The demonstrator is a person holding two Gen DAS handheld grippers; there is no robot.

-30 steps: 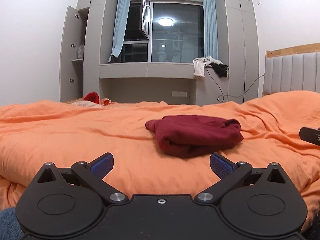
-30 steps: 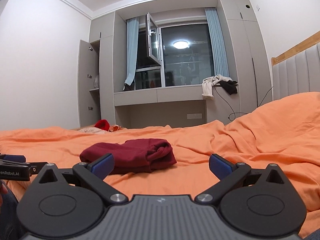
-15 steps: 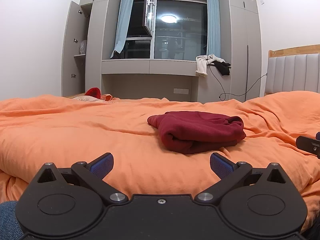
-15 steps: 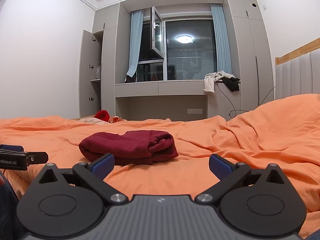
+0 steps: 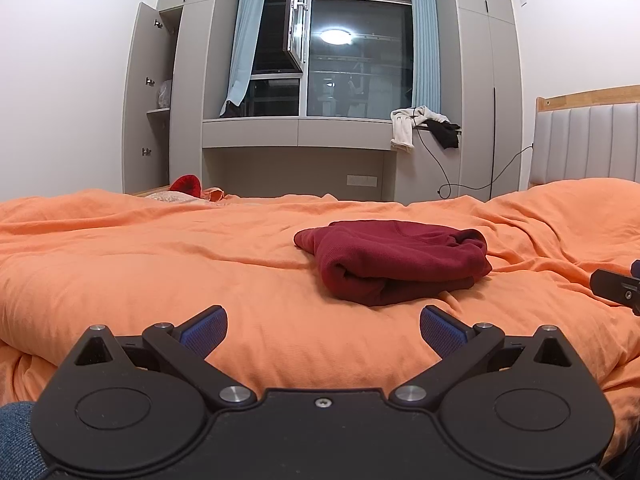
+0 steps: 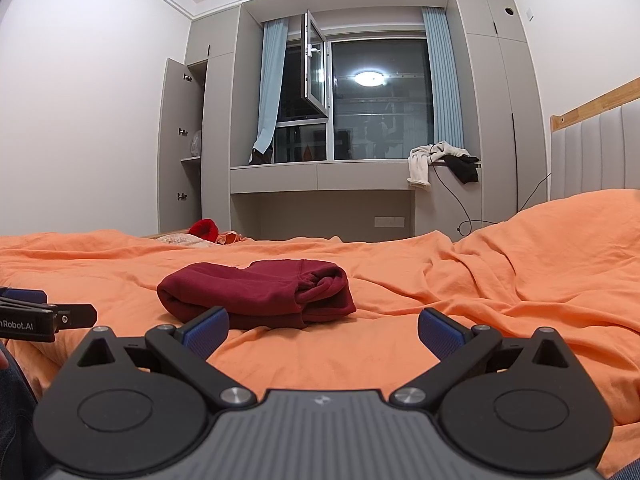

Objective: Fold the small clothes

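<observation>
A dark red garment [image 5: 396,260] lies folded in a compact bundle on the orange bedsheet [image 5: 160,272]; it also shows in the right wrist view [image 6: 260,294]. My left gripper [image 5: 323,330] is open and empty, held low near the bed's front edge, short of the garment. My right gripper [image 6: 323,330] is open and empty, just in front of and slightly right of the garment. The right gripper's tip shows at the right edge of the left wrist view [image 5: 618,290]; the left gripper shows at the left edge of the right wrist view [image 6: 44,314].
A padded headboard [image 5: 588,144] stands at the right. Small red and orange items [image 5: 188,186] lie at the bed's far left edge. A window ledge [image 5: 300,132] with draped clothes [image 5: 424,128] and an open wardrobe [image 5: 156,100] stand beyond the bed.
Both grippers have tilted slightly downward and drawn a little back; the folded garment has stayed in place on the bed. Both remain open.
</observation>
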